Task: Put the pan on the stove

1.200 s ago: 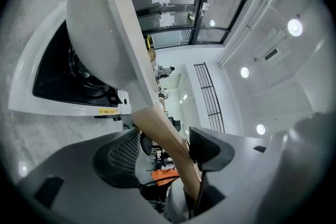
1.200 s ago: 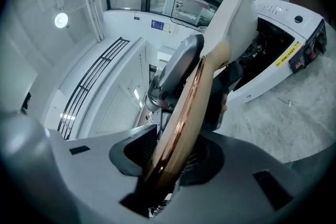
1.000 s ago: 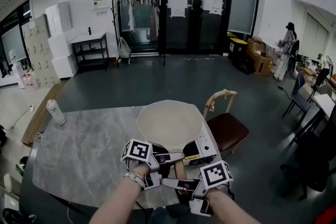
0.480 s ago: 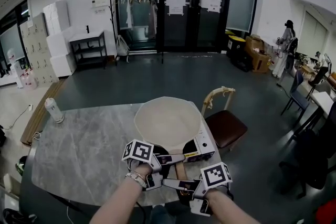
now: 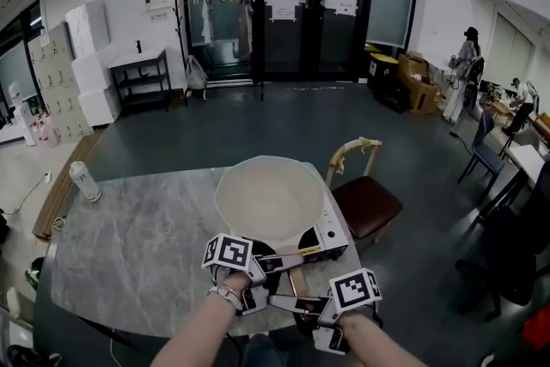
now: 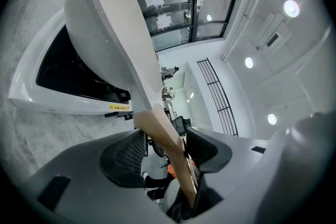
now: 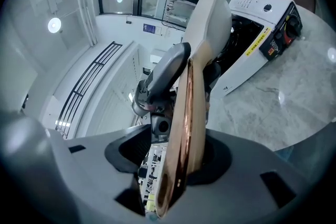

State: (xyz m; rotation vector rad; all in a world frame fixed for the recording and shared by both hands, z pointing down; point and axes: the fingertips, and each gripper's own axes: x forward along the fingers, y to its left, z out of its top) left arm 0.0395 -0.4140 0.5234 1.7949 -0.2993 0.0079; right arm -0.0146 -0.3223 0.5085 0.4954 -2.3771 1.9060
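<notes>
A cream pan sits over the black top of the white stove on the marble table; its wooden handle points toward me. The left gripper is at the handle from the left, the right gripper lower down from the right. In the left gripper view the handle runs between the closing jaws of the left gripper, with a gap at both pads. In the right gripper view the handle lies between the opening jaws of the right gripper, clear of the left pad.
The marble table stretches left of the stove, with a white bottle at its far left corner. A chair with a brown seat stands just right of the table. The table's front edge is right below my grippers.
The pan stays over the stove and both grippers stay at the handle. The head view has shifted slightly, so everything sits a little lower and to the left.
</notes>
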